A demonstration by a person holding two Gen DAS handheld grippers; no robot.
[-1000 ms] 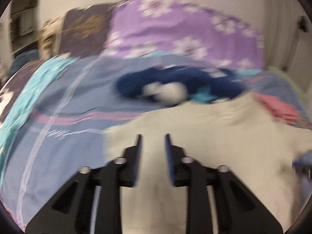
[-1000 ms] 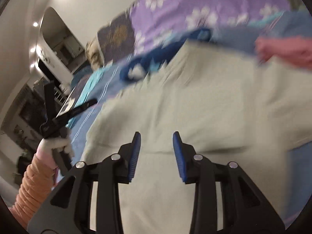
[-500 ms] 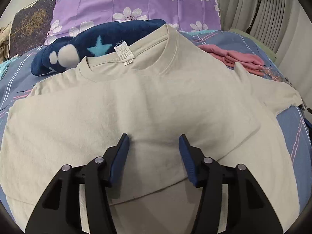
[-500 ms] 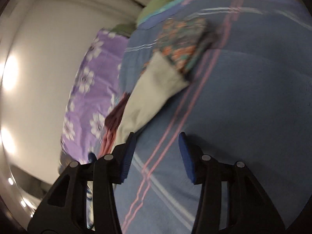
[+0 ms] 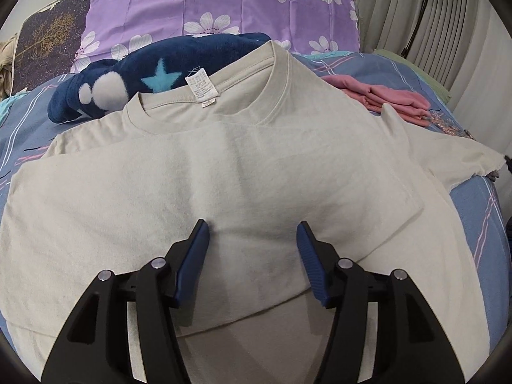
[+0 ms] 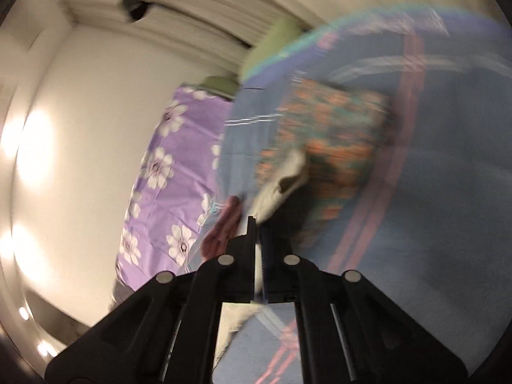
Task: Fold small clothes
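A beige T-shirt lies spread on the blue striped bedsheet, collar and white label toward the pillows, its lower part folded up. My left gripper is open and empty, hovering over the shirt's middle. My right gripper is shut on the shirt's right sleeve, whose end sticks out past the tips. The right wrist view is blurred. In the left wrist view only a dark tip of the right gripper shows at the sleeve end.
A navy plush blanket with a star lies behind the collar. A purple flowered pillow stands at the back. Folded pink clothes lie at the right. A patterned cloth lies beyond the sleeve. Curtains hang at the far right.
My right gripper has closed on the shirt's sleeve end after swinging to the right side. My left gripper opened wider and settled over the shirt's middle.
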